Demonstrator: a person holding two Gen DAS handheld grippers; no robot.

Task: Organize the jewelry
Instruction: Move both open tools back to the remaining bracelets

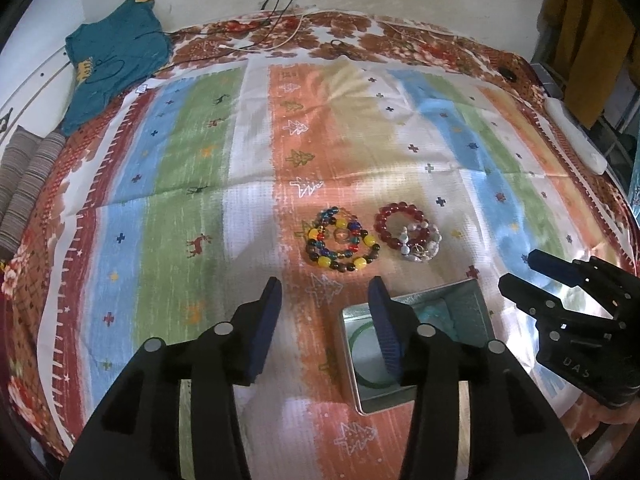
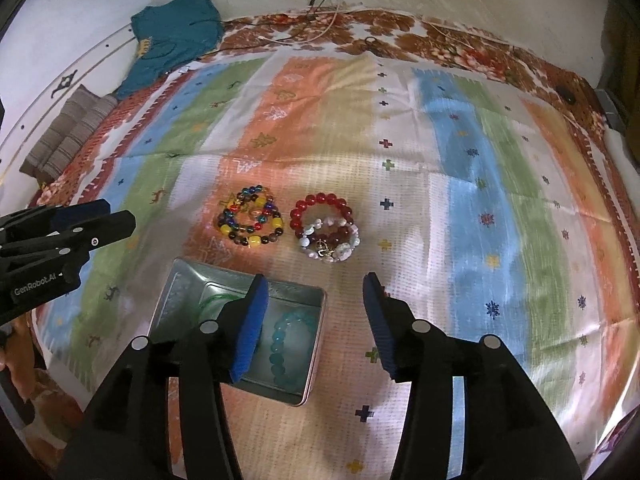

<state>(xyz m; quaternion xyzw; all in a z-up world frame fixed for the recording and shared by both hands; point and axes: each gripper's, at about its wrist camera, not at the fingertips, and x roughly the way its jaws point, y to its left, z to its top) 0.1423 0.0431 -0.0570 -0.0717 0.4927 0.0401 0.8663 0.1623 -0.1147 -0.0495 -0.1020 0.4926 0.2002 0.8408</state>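
Striped cloth [image 2: 472, 200] | metal tin [image 2: 316, 336]: green bangle [image 2: 212, 300], turquoise bracelet [image 2: 288, 344]

Each black plastic claw [image 1: 325, 294] [image 2: 314, 292] has ribbed blue pads [image 2: 250, 332], round silver screws and white "GenRobot.AI" lettering.

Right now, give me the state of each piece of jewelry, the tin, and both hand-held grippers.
Tin: open, lidless.
Green bangle: inside tin.
Turquoise bracelet: inside tin.
Multicolored beads: on cloth, outside tin.
Red bracelet: on cloth, white bracelet overlapping it.
Left hand-held gripper: open, empty.
Right hand-held gripper: open, empty.
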